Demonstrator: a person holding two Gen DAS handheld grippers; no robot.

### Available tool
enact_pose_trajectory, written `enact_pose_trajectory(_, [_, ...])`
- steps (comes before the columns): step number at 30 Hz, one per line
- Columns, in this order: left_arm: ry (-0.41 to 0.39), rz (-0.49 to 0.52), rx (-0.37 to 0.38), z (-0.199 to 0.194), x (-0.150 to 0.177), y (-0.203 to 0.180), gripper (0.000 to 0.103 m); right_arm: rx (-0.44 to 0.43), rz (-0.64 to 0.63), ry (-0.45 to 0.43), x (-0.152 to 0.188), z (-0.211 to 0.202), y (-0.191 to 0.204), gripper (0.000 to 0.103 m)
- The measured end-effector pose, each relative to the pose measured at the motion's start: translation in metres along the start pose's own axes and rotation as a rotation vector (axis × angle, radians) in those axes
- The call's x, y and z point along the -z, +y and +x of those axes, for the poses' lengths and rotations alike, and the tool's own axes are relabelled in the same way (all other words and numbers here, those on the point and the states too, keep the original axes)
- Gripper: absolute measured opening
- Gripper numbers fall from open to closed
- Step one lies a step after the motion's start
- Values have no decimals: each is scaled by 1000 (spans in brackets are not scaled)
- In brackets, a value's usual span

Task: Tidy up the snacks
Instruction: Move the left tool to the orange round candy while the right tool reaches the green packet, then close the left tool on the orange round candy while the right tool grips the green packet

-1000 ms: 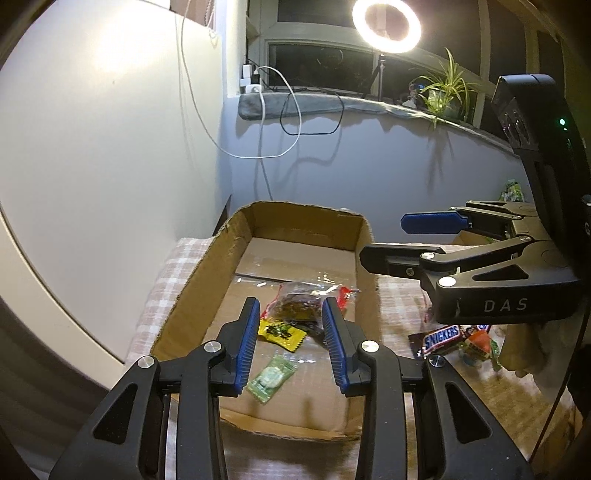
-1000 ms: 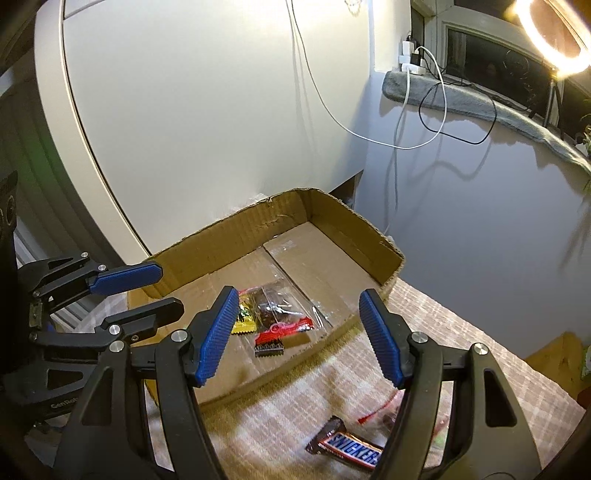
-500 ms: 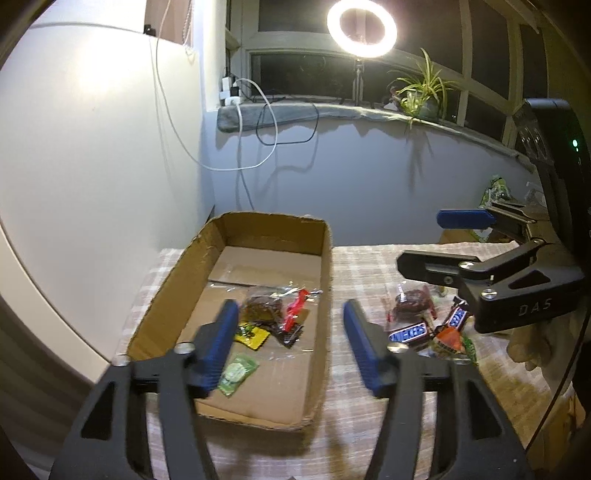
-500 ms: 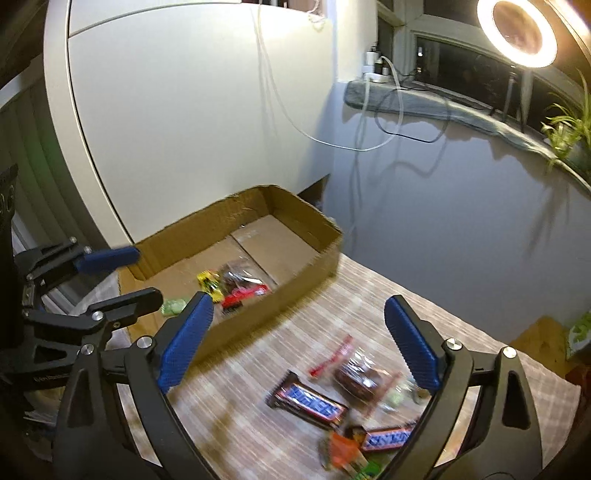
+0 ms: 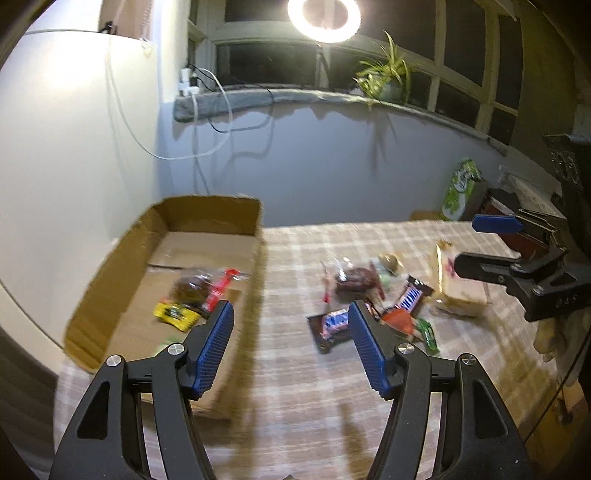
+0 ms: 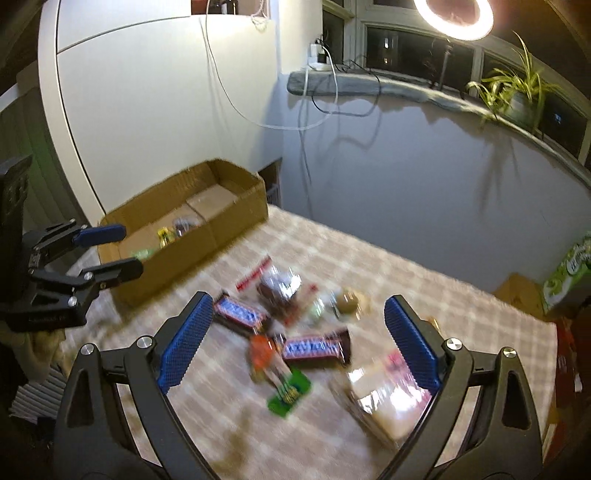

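Note:
A shallow cardboard box (image 5: pixel 110 273) (image 6: pixel 229 221) lies at the table's left with a clear cookie bag (image 5: pixel 195 290), a yellow packet (image 5: pixel 173 314) and a green one inside. A loose snack pile lies on the checked cloth to its right: two Snickers bars (image 5: pixel 332 323) (image 6: pixel 314 347), a second cookie bag (image 5: pixel 356 282) (image 6: pixel 280 290), an orange packet (image 6: pixel 262 350), a green packet (image 6: pixel 290 393) and a clear wafer pack (image 6: pixel 388 395). My left gripper (image 5: pixel 290 349) is open and empty above the box's right wall. My right gripper (image 6: pixel 297 343) is open and empty above the pile.
A green carton (image 5: pixel 461 188) and a red box (image 5: pixel 506 225) stand at the table's far right. A wall with hanging cables (image 5: pixel 207 122) is behind the table. A ring light (image 5: pixel 323 18) and a potted plant (image 5: pixel 384 77) are on the sill.
Both grippers have pulled back and swung right, away from the box toward the snack pile. The left jaws have opened wider. The snacks in the box lie where they were.

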State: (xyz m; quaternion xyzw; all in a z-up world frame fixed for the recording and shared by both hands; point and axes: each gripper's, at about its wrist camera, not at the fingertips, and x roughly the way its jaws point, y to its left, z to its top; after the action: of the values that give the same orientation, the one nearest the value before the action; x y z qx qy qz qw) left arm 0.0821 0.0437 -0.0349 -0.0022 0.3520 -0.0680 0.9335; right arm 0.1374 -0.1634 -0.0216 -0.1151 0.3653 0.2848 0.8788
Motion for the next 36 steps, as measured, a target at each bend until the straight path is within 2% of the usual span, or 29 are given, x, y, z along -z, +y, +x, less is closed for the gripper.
enact_pose_trajectory(7, [47,22,65,14,9,-24,64,-15,-15,70,40,2,-9,96])
enact_pose_trajectory(9, [61,36,81,17,12,-33,60,-35,-20,89,50,5,-8,95])
enact_pose_trajectory(14, [106,61,128,30,18,-50,57,-80,-11,149,68,22,-7,82])
enact_pose_trajectory(16, [128,65,144,36,20,-56,50,-89,-10,162,74,29,-5,79])
enact_pose_trajectory(20, [159,67,175,48,21,-60,49,-106,-2,184,80,41,-5,69])
enact_pose_trajectory(29, [214,69,238,75,21,-70,49,-141,-8,185,80,53,-11,63])
enact_pose_trajectory(36, [239,77,247,92,20,-72,47,-162,-19,182,78,59,-8,60])
